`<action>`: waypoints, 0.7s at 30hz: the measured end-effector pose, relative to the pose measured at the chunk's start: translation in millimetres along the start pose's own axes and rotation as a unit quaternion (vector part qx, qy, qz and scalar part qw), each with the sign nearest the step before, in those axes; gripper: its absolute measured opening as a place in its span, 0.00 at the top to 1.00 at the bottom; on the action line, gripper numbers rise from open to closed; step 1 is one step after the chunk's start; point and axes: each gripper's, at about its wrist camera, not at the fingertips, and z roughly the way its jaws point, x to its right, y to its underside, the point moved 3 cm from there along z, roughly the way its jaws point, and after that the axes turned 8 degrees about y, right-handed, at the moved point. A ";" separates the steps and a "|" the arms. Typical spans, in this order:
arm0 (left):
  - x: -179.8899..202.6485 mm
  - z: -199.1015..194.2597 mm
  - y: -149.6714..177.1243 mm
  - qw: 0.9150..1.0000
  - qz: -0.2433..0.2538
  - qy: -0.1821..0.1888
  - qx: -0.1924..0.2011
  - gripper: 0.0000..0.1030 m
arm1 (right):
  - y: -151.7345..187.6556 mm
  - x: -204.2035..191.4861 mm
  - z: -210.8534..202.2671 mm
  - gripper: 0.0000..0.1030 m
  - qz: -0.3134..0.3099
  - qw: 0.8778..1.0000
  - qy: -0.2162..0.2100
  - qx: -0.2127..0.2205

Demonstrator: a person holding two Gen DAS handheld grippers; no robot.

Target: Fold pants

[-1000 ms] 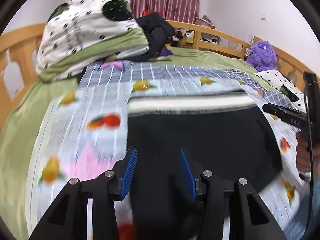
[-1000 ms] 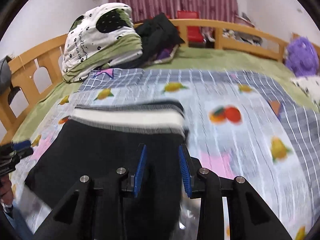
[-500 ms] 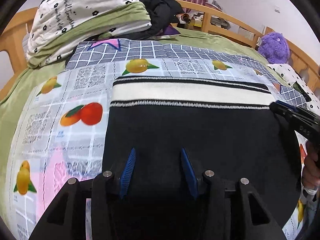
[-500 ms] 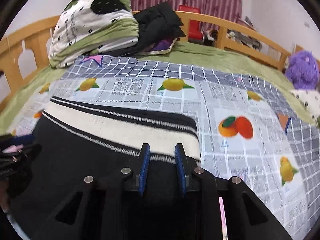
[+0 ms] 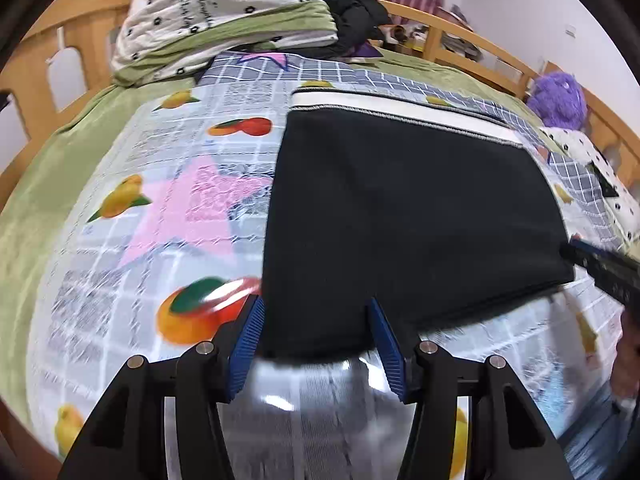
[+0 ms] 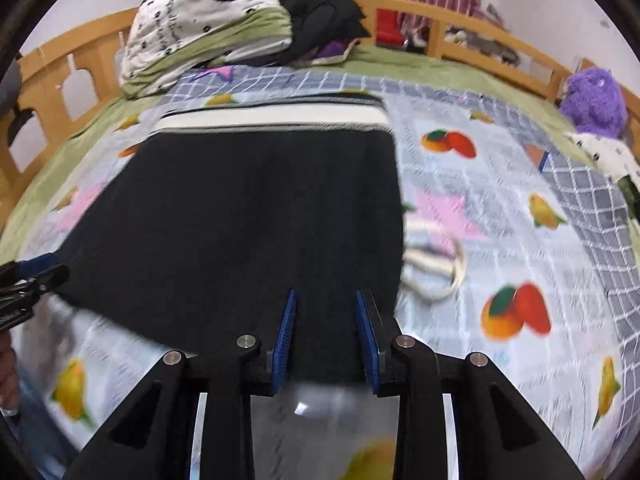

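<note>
The black pants [image 5: 404, 216] lie folded flat on the fruit-print sheet [image 5: 132, 248], white waistband [image 5: 396, 110] at the far end. They also show in the right wrist view [image 6: 248, 216]. My left gripper [image 5: 316, 320] is open at the pants' near left edge, the fabric lying between the blue pads. My right gripper [image 6: 326, 312] is open over the near right edge of the pants. A white drawstring [image 6: 436, 268] spills out on the sheet to the right. The right gripper's tip [image 5: 600, 268] shows at the left view's right edge.
A rolled white-and-green quilt [image 5: 224, 20] and dark clothes [image 6: 324, 16] lie at the head of the bed. A purple plush toy [image 6: 596, 100] sits at the right. A wooden rail [image 6: 480, 40] rings the bed.
Both grippers have pulled back toward the near edge of the pants. The left jaws have widened, and the right jaws have opened wider too. The pants lie flat.
</note>
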 end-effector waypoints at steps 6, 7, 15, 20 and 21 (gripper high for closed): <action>19.9 -65.2 -5.9 0.998 0.009 0.009 0.054 0.50 | 2.5 17.4 -77.8 0.58 0.059 0.996 0.003 0.063; 25.8 -75.0 -7.0 0.998 0.012 0.009 0.061 0.50 | 1.6 20.5 -89.6 0.52 0.069 0.995 0.001 0.070; 69.3 -135.3 -4.8 0.995 0.037 0.001 0.096 0.32 | 7.9 33.1 -172.5 0.47 0.106 0.989 0.026 0.104; 84.0 -158.4 3.4 0.993 0.045 -0.001 0.107 0.25 | 18.7 39.1 -193.4 0.29 0.122 0.986 0.053 0.100; 84.8 -159.8 4.6 0.993 0.046 -0.002 0.108 0.22 | 21.3 38.7 -197.7 0.26 0.118 0.986 0.060 0.106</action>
